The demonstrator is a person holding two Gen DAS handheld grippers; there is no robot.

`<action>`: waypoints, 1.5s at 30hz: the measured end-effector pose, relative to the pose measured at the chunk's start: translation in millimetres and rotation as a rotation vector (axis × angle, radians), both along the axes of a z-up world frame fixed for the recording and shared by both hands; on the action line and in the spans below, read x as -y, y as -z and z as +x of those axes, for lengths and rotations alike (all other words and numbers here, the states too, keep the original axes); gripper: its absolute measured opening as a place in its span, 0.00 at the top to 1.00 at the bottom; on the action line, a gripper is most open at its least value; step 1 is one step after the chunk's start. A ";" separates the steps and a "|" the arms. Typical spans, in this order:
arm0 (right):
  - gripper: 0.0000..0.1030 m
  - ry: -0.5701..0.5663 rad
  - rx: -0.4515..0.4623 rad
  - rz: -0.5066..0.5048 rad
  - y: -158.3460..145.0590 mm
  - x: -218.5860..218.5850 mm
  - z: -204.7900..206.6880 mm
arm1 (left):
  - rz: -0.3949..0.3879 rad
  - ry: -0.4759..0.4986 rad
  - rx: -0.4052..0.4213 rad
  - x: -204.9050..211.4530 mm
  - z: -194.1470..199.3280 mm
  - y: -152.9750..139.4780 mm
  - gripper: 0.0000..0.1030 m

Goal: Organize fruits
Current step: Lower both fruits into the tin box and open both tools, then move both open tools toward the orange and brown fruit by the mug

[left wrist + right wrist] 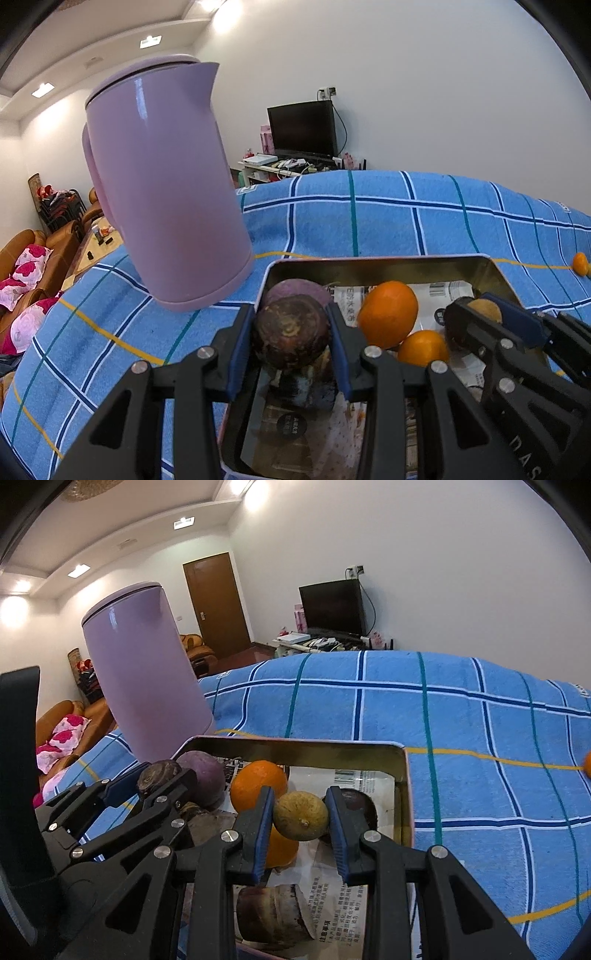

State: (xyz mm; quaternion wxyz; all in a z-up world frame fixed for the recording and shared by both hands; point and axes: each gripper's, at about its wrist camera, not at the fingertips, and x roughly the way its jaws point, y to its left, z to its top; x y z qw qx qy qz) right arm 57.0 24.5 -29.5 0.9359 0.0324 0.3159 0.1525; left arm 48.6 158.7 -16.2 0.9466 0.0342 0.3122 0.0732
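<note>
**Fruit held over the tin**

Fruit sits in a metal tin point(400, 771) lined with newspaper, on a blue checked cloth point(480, 738). The left gripper point(291, 334) is clamped on a dark purple fruit point(291, 332) above the tin. The right gripper point(300, 816) is clamped on a small yellow-green lemon point(300, 815). Two oranges point(388, 314) lie between them. A purple jug point(162, 192) stands just beside the tin. The round fruits look firm but smooth, so they may slip. Holding them across the fat middle seems best, and not too hard.
</note>
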 end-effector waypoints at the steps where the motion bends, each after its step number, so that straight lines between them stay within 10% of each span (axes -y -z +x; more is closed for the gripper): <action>1: 0.70 -0.005 -0.005 0.004 0.7 -0.2 0.7 | -0.001 0.000 -0.002 -0.2 0.3 0.3 0.60; 13: 0.69 -0.025 -0.015 0.038 0.6 3.0 0.3 | 0.004 -0.005 -0.004 0.1 0.7 1.5 0.59; 18: 0.68 -0.022 0.051 0.107 -5.4 15.4 -11.2 | -0.054 -0.019 0.008 -5.0 -1.3 -0.3 0.27; 23: 0.30 0.080 0.192 0.150 -16.9 33.2 -36.9 | -0.059 -0.002 0.092 0.4 -11.8 -9.8 0.01; 34: 0.18 0.356 0.458 -0.087 -36.8 30.4 -68.8 | 0.005 -0.017 0.221 11.9 -27.6 -18.9 0.00; 45: 0.18 0.373 0.399 -0.111 -34.5 38.1 -62.7 | -0.015 -0.007 0.226 13.1 -32.0 -20.7 0.00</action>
